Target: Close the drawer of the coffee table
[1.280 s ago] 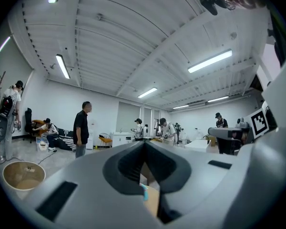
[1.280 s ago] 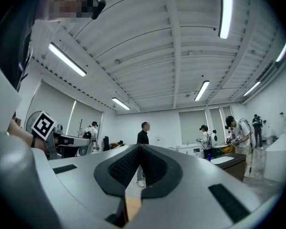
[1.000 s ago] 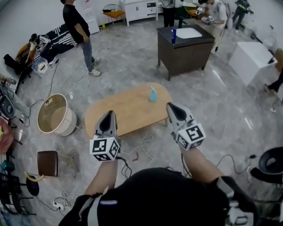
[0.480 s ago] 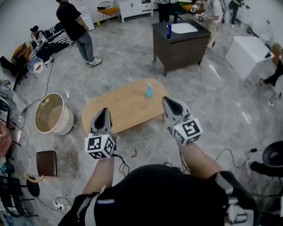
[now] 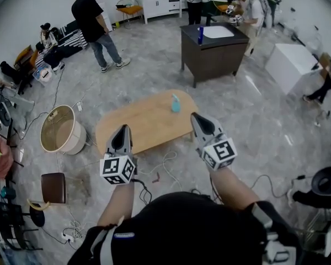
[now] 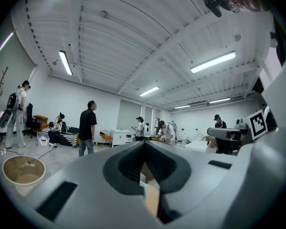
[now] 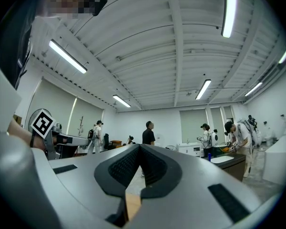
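Observation:
The oval wooden coffee table (image 5: 143, 123) stands in the middle of the head view, with a small teal spray bottle (image 5: 176, 104) on its far right part. No drawer shows from this angle. My left gripper (image 5: 122, 129) hovers over the table's near left edge, jaws shut and empty. My right gripper (image 5: 196, 117) hangs over the near right edge, also shut with nothing in it. In the left gripper view the left gripper (image 6: 144, 144) points level across the room, and only a sliver of wood shows below the closed jaws. The right gripper (image 7: 139, 149) looks the same in its view.
A round beige bin (image 5: 60, 132) sits left of the table, a brown stool (image 5: 53, 188) nearer me. Cables (image 5: 163, 167) lie on the floor by the table's near edge. A dark sink cabinet (image 5: 212, 54) stands beyond. A person in black (image 5: 94, 24) walks at the back left.
Both grippers stay where they were, still shut. The person in black at the back left has begun striding. The head view has shifted slightly.

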`<state>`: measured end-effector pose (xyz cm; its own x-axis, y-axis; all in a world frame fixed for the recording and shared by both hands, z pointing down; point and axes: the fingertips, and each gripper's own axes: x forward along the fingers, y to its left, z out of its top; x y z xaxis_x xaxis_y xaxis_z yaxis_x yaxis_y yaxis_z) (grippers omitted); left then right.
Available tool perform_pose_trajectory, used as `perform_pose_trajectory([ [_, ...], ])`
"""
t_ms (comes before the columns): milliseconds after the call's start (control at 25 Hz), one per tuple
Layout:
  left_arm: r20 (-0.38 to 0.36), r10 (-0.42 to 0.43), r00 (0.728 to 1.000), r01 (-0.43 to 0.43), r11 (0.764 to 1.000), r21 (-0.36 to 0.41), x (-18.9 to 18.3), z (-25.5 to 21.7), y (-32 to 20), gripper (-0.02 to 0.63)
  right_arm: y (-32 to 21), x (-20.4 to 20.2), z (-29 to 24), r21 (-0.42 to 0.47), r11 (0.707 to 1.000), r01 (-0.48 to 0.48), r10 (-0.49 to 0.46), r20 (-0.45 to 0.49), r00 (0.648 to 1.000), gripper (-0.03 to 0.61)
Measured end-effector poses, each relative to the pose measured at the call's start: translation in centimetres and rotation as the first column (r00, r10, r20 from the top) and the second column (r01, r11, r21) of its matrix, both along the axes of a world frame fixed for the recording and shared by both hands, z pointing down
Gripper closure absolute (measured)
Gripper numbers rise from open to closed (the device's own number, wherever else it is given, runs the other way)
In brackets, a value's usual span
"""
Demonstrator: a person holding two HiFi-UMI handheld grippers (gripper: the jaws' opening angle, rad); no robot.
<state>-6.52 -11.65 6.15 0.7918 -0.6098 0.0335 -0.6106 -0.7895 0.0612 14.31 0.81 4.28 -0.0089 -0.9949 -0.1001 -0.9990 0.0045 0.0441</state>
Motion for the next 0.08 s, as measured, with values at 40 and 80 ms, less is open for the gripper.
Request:
perform_pose_trajectory([
  [40,-0.001,-0.001,1.0,0.001,1.0,-0.001,-0.04,0.03,-0.03,0.606,-0.02,0.01,0.01,-0.001,1.0,-0.002,0.002,0.001,1.0,0.569],
  [80,-0.002,-0.002,1.0,0.002,1.0,-0.001,-0.08,0.07,-0.05,0.606,-0.04,0.02,0.01,-0.002,1.0,-0.005,0.005,0.001,1.0,0.569],
])
